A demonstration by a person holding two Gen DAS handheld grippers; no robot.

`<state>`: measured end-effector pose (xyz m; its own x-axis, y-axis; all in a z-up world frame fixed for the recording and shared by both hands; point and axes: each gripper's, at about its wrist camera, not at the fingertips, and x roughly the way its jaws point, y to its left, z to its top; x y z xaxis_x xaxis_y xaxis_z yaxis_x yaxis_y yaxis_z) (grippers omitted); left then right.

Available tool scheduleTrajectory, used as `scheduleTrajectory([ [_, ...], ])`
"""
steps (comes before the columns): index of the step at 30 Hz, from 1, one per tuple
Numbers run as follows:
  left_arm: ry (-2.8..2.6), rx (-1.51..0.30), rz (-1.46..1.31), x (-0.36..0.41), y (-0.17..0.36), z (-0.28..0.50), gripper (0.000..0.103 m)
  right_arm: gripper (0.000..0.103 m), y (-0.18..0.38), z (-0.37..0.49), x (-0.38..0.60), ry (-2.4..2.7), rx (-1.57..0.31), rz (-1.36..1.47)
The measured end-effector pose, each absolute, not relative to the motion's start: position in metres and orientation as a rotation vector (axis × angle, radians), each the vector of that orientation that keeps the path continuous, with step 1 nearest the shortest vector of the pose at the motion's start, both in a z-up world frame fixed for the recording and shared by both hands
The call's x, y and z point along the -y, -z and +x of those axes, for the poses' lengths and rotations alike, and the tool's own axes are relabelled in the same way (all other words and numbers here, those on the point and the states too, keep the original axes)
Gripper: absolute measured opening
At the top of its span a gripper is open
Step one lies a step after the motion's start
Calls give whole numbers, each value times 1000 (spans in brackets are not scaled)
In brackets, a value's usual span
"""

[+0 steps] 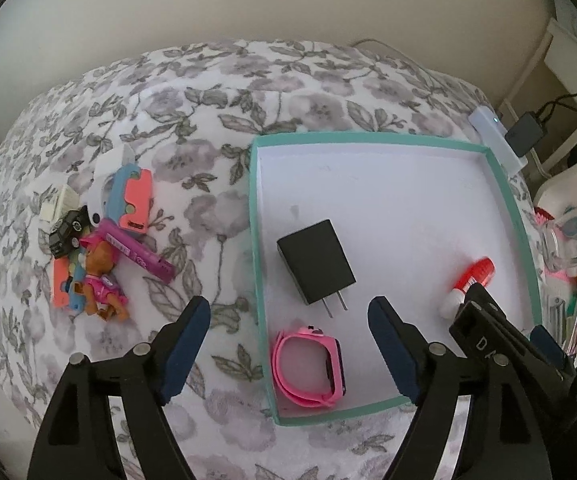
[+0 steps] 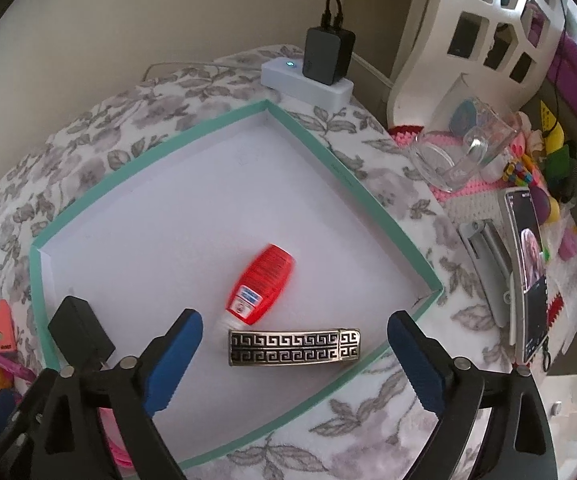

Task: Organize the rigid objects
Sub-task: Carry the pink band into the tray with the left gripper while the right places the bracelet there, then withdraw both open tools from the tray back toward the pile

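Observation:
A shallow teal-rimmed box (image 1: 253, 216) with a white floor lies on the floral bedspread; it also shows in the right wrist view (image 2: 192, 130). In it lie a black charger (image 1: 314, 266), a pink watch (image 1: 308, 368), a red and white bottle (image 2: 262, 284) and a metal hair clip (image 2: 293, 347). My left gripper (image 1: 288, 344) is open and empty above the box's near left corner. My right gripper (image 2: 294, 360) is open, with the hair clip lying between its fingers on the box floor. A pile of small toys (image 1: 100, 236) lies left of the box.
A white power strip (image 2: 306, 82) with a black adapter sits at the bed's far corner. To the right stand a glass mug (image 2: 462, 152), a phone on a stand (image 2: 526, 276), a white basket (image 2: 484, 24) and assorted clutter.

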<state>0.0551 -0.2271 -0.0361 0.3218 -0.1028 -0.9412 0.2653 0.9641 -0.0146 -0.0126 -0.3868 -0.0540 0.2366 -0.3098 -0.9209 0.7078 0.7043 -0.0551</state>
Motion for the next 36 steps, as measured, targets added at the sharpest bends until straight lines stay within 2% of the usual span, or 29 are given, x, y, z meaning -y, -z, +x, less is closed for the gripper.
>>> scheduleTrajectory([
  [1,237,-1217,152,226,35,55,84,97,53,-12,386,725,-1125,413],
  [3,221,-1207,147,223,34,56,93,99,50,-13,386,729,-1108,414],
  [8,199,-1193,112,213,30,61,94,103,41,-13,381,720,-1060,401],
  [11,157,-1181,113,205,29,64,100,103,41,-11,376,705,-1051,392],
  [20,32,-1136,61,162,23,83,100,103,42,0,358,645,-1054,375],
  [36,-189,-1102,18,55,11,113,100,103,33,36,267,395,-1016,232],
])
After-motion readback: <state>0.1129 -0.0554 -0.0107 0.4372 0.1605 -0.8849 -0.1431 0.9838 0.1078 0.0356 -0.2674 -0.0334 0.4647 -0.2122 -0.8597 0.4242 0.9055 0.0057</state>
